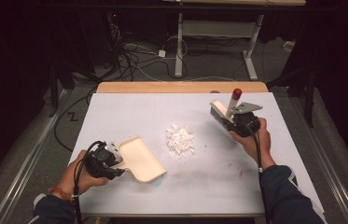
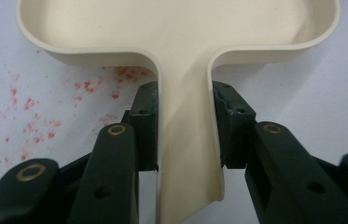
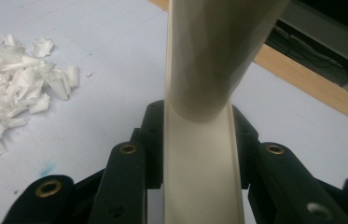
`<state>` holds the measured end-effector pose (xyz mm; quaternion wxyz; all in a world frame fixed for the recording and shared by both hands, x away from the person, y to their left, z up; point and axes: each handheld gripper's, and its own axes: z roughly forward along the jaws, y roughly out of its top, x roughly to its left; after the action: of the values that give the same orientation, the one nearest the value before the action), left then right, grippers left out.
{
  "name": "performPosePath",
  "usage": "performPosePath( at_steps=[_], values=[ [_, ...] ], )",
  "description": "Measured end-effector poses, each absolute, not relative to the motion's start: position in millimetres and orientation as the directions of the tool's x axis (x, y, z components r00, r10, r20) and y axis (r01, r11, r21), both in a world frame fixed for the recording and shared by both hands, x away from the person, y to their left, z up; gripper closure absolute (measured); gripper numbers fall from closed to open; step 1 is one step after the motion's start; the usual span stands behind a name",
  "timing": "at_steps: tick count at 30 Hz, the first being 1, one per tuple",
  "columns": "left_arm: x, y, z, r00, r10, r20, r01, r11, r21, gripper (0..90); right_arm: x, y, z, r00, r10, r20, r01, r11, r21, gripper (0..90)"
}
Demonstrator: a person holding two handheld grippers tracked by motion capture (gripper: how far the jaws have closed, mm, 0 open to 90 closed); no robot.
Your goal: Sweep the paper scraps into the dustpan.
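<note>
Left hand-held gripper (image 2: 183, 133): clamped on cream plastic dustpan (image 2: 181, 37) handle
Right hand-held gripper (image 3: 198, 140): clamped on brush (image 1: 225, 112) handle
Shreds (image 1: 180, 141): white, crumpled, between both, apart from each

A white-covered table (image 1: 129, 112) is seen under bright light, its bare wooden far edge (image 1: 181, 87) left uncovered. Beyond that edge, a grey floor (image 1: 209, 65) is crossed by a tangle of dark and white cables (image 1: 134, 56). A second desk's white legs (image 1: 179, 46) are planted there. The surroundings are closed off by black curtains (image 1: 17, 56), and dimness is kept at both sides.
</note>
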<state>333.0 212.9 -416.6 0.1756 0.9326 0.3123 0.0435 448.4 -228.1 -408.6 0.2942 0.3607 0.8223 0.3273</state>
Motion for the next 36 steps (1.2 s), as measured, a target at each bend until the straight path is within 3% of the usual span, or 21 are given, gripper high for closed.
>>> performPosePath(
  at_steps=[9, 17, 36],
  values=[
    [337, 202, -413, 0.817, 0.575, -0.034, 0.555, -0.770, 0.316, 63.4, 463, -187, -422, -0.613, 0.750, -0.248, 0.378, 0.555, 0.741, 68.0],
    [339, 194, -417, 0.823, 0.567, -0.031, 0.548, -0.780, 0.303, 63.4, 453, -142, -431, -0.697, 0.685, -0.213, 0.354, 0.586, 0.729, 68.0],
    [348, 185, -422, 0.821, 0.568, -0.057, 0.557, -0.775, 0.300, 63.3, 425, -104, -437, -0.766, 0.623, -0.158, 0.303, 0.567, 0.766, 68.0]
  ],
)
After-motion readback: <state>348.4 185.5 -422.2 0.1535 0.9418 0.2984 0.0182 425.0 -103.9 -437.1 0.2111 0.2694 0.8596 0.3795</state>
